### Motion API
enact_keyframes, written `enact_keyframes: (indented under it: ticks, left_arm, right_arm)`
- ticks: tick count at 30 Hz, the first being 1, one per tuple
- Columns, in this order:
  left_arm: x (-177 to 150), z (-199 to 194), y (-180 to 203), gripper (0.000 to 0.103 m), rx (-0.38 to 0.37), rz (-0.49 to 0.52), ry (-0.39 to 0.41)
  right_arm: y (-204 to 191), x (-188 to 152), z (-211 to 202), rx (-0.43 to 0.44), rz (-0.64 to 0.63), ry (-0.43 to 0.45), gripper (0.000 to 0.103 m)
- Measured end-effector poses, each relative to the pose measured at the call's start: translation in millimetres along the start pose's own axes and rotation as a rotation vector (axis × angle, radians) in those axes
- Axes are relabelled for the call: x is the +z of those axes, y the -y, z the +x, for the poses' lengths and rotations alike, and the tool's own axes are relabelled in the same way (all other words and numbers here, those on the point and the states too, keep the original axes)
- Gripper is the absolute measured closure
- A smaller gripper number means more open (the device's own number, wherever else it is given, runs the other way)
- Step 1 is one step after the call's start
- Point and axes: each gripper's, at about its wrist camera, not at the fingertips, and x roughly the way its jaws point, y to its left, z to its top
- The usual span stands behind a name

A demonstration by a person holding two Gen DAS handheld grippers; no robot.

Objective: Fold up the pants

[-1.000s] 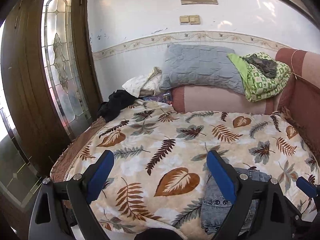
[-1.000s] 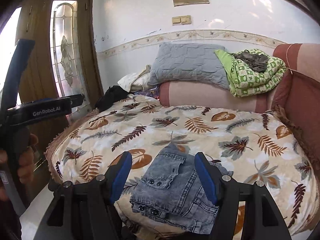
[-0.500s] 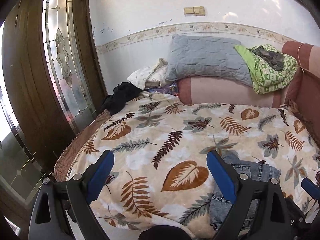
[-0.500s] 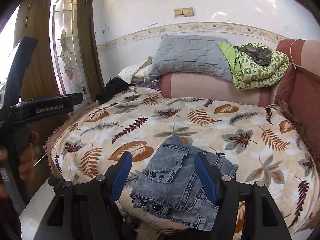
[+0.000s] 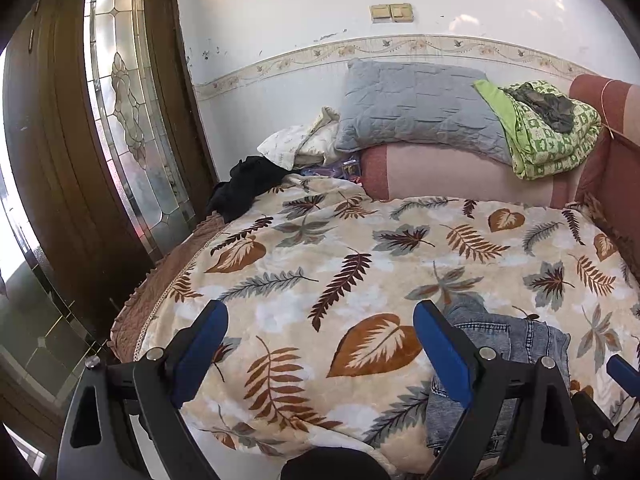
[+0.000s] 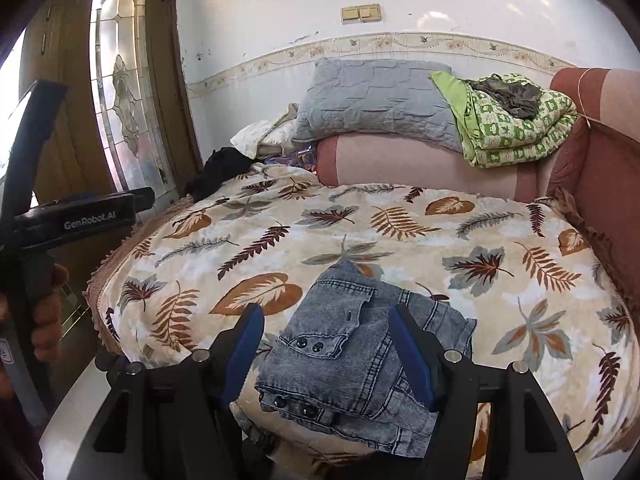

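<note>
Right tool [image 6: 326,344] (jaws apart) over pants [image 6: 360,352]

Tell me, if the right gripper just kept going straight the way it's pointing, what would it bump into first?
Most likely the folded jeans lying on the leaf-print blanket; the open right gripper points down at them, though depth is hard to judge.

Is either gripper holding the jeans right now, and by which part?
Neither. The left gripper and right gripper are both open; the folded jeans lie free on the bed.

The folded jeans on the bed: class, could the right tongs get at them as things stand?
Probably yes. The right tongs stand open just above the folded jeans, which lie on the leaf-print blanket with nothing over them.
</note>
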Motion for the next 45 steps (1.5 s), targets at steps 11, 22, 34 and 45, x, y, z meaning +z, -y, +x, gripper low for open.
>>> enact_keyframes:
  ticks: [11, 22, 34, 45]
  left_arm:
    - [0, -1, 0, 0.009, -0.001, -0.002, 0.003]
    - [-4, 3, -4, 0.009, -0.005, -0.003, -0.013]
    - [-10, 4, -4, 0.009, -0.013, 0.009, -0.02]
    - [-15, -1, 7, 0.009, -0.03, 0.043, -0.023]
  right_arm:
    - [7, 0, 8, -0.001, 0.037, -0.033, 0.034]
    - [-1, 2, 8, -0.006, 0.017, -0.035, 0.034]
    - [-5, 6, 0, -0.031, 0.006, 0.001, 0.034]
    - [3, 3, -7, -0.067, 0.019, 0.019, 0.034]
